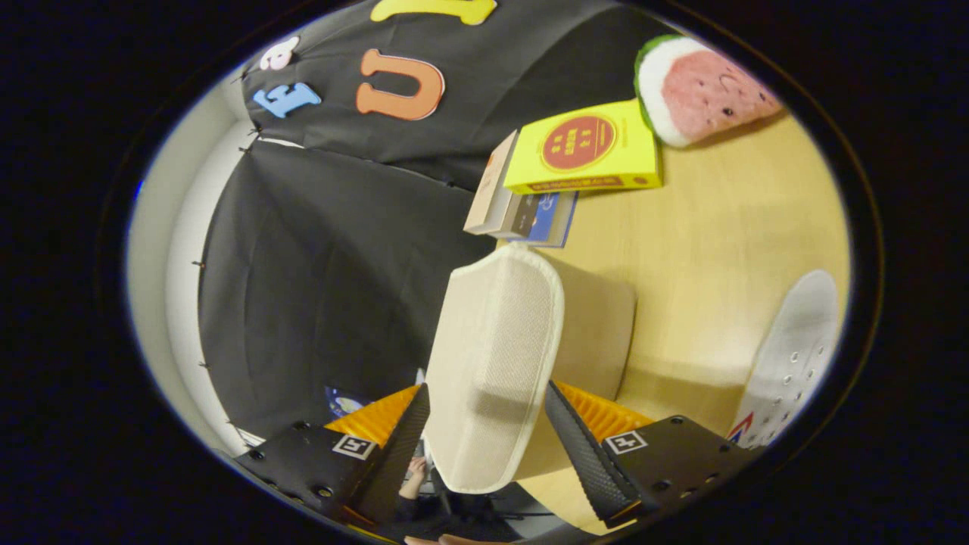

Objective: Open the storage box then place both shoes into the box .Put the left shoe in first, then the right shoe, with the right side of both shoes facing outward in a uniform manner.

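A cream fabric storage box (pixel 598 333) stands on the wooden table (pixel 719 227). Its woven lid flap (pixel 496 341) sticks out from the box straight toward me and runs between my fingers. My gripper (pixel 488 446) is shut on the lid's near end, one finger pressing on each face. The whole view is rolled on its side, so the table reads as a wall to the right. A white perforated shoe (pixel 795 363) with a red and blue mark lies on the table beyond the right finger, apart from the box.
A stack of books (pixel 522 204) topped by a yellow book (pixel 583 147) lies past the box. A watermelon-slice plush (pixel 696 87) lies beside the stack. Black booth cloth (pixel 318 288) hangs close behind the lid. Part of a hand (pixel 414 478) shows below the fingers.
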The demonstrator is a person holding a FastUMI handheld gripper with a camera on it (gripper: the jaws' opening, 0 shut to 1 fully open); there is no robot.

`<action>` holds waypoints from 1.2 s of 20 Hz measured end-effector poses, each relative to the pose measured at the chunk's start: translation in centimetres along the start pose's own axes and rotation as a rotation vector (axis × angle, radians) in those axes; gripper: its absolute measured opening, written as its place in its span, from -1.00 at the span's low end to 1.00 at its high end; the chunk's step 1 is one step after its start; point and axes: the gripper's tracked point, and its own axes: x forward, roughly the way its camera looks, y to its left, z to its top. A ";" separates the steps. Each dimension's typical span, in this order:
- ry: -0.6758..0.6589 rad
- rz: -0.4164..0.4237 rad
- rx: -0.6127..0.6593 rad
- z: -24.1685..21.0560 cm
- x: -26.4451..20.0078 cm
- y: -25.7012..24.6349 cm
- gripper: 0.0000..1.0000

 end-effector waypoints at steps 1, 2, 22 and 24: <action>0.010 0.012 0.018 0.2 0.5 -0.5 0.87; 0.016 0.046 0.041 0.2 0.6 -0.6 0.87; 0.004 -0.032 0.122 0.8 -2.6 4.0 -0.97; 0.002 -0.058 0.106 1.2 -3.0 6.0 -0.97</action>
